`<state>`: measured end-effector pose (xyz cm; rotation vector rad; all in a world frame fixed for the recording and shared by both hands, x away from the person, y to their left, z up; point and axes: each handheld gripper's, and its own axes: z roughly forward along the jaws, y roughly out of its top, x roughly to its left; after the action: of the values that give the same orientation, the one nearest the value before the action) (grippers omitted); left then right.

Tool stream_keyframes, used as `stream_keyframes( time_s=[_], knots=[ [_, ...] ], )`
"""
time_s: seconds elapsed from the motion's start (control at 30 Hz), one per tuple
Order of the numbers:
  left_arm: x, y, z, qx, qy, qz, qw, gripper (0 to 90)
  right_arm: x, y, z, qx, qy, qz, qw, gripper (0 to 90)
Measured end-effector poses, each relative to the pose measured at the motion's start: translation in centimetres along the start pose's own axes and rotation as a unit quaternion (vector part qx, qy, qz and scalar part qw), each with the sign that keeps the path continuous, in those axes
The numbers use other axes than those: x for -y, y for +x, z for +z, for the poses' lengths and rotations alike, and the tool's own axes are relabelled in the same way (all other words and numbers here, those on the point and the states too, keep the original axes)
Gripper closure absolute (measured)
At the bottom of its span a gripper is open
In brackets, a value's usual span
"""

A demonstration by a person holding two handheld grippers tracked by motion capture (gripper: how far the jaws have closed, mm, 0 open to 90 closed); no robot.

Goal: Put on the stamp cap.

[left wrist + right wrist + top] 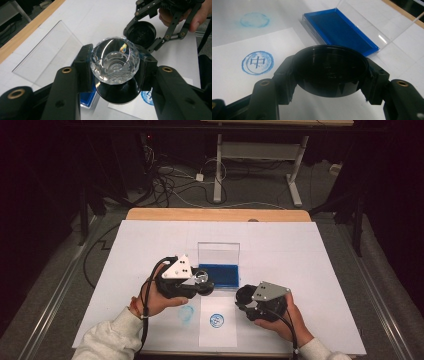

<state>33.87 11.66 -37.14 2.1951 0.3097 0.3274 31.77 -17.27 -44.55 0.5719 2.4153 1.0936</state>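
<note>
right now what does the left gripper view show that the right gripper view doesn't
Left gripper view alone: the clear faceted stamp handle clamped in the left gripper, and the right gripper farther off. Right gripper view alone: the faint blue smudge and the whole round print on the paper slip. Both: the black cap, blue ink pad and its clear lid.

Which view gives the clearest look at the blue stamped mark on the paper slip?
The right gripper view: the stamped mark sits close, unobstructed, its ring and inner character legible. The high view shows it small; the left gripper view shows just an edge behind the stamp.
</note>
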Motion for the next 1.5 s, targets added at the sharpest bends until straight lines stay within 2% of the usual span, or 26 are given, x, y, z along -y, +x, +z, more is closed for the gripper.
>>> stream_keyframes(
  time_s=[0.33, 0.77, 1.0, 1.27, 1.5],
  knots=[
    [-0.8, -0.4, 1.4, 0.006, 0.004, 0.005, 1.0000, 54.7, -1.4, 0.7, 1.3, -0.014, -0.014, -0.006, 0.9998, 38.6],
    [-1.2, -0.5, 2.2, 0.023, -0.020, -0.006, 0.9995, 54.6, -2.7, 1.4, 2.6, -0.040, -0.041, 0.011, 0.9983, 38.7],
    [-1.3, -0.4, 2.9, 0.029, -0.029, -0.013, 0.9991, 54.7, -3.1, 1.5, 3.0, -0.054, -0.059, 0.033, 0.9962, 38.7],
    [-1.4, -0.5, 3.4, 0.037, -0.037, -0.017, 0.9985, 54.7, -3.3, 1.5, 3.1, -0.057, -0.075, 0.046, 0.9945, 38.7],
    [-1.4, -0.5, 3.5, 0.037, -0.037, -0.015, 0.9985, 54.7, -3.4, 1.4, 3.0, -0.055, -0.077, 0.049, 0.9943, 38.7]
  ],
)
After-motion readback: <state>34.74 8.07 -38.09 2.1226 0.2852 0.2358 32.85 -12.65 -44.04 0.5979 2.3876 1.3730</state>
